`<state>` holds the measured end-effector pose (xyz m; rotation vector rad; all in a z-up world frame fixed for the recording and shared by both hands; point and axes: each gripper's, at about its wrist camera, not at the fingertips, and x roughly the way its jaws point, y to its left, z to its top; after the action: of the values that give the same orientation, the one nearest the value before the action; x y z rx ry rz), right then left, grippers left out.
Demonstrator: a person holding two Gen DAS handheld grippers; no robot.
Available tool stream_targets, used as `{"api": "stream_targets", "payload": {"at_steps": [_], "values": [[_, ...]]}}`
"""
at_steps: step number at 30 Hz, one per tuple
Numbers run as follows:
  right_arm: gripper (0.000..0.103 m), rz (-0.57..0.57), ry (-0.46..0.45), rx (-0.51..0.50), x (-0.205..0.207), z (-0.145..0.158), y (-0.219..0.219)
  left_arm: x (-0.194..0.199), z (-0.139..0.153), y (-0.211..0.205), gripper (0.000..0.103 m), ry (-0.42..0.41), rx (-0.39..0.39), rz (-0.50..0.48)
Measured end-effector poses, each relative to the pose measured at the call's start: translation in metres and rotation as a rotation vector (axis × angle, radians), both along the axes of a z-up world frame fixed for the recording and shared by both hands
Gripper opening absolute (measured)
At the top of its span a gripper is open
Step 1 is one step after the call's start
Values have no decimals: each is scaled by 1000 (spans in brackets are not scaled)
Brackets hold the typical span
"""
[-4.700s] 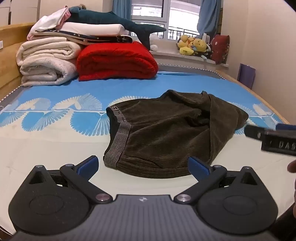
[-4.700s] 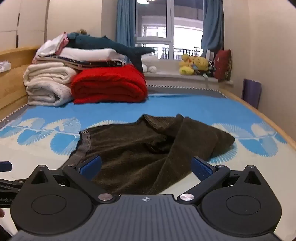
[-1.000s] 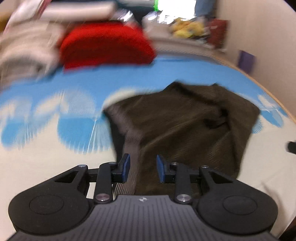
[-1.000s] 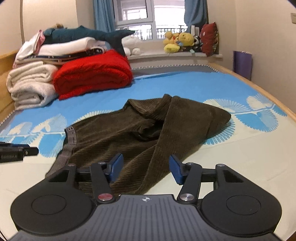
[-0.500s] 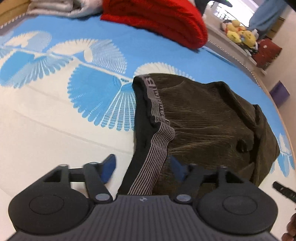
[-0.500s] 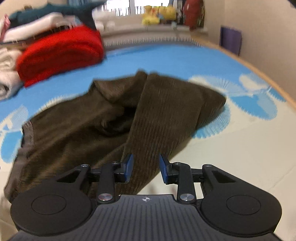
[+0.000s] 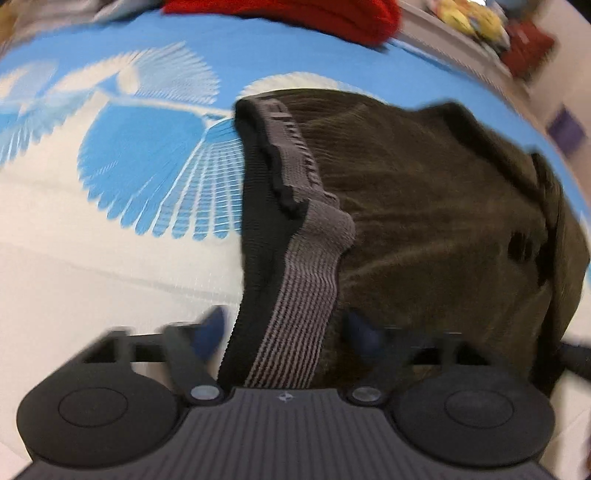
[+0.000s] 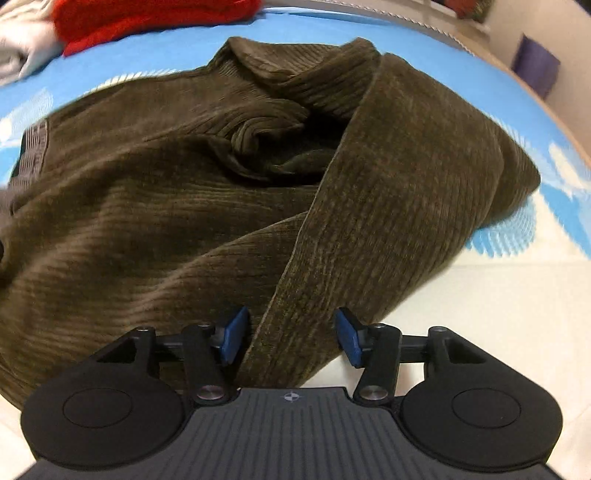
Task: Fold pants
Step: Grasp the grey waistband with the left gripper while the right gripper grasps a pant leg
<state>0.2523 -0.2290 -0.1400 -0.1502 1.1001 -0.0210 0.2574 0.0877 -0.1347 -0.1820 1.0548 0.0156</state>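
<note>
The brown corduroy pants (image 8: 155, 221) lie crumpled on the blue-and-white bed sheet (image 7: 122, 258). Their grey striped waistband (image 7: 299, 295) runs between the left gripper (image 7: 284, 328) fingers, which stand apart, just closing in, not yet pressing it. A pant leg edge (image 8: 295, 314) sits between the right gripper (image 8: 291, 338) fingers, also apart, just opening slightly. A red blanket (image 8: 147, 14) lies beyond.

Pants (image 8: 184, 206) and red blanket (image 7: 295, 11) on bed (image 7: 110, 266).
</note>
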Motion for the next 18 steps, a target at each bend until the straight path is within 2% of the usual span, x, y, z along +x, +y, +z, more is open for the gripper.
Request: {"api": "stream_targets", "payload": {"at_steps": [1, 2, 3, 7, 10, 12, 15, 18], "values": [[16, -4, -3, -15, 0, 2, 0, -2, 2, -3, 47, -6, 12, -27], [9, -11, -3, -24, -1, 5, -3, -5, 6, -5, 36, -16, 30, -42], [8, -16, 0, -16, -1, 9, -7, -7, 9, -5, 28, -26, 38, -50], [7, -28, -37, 22, -12, 35, -21, -27, 37, 1, 22, -98, 0, -38], [7, -5, -94, 48, -29, 65, -28, -49, 70, 4, 20, -159, -2, -77], [7, 46, -121, 92, -46, 86, -31, -63, 96, 17, 18, -182, -13, -75], [7, 153, -164, 123, -77, 113, -30, -90, 131, 56, 12, -216, -88, 10], [7, 306, -124, 168, -106, 122, -21, -122, 144, 86, 10, -224, -93, 88]]}}
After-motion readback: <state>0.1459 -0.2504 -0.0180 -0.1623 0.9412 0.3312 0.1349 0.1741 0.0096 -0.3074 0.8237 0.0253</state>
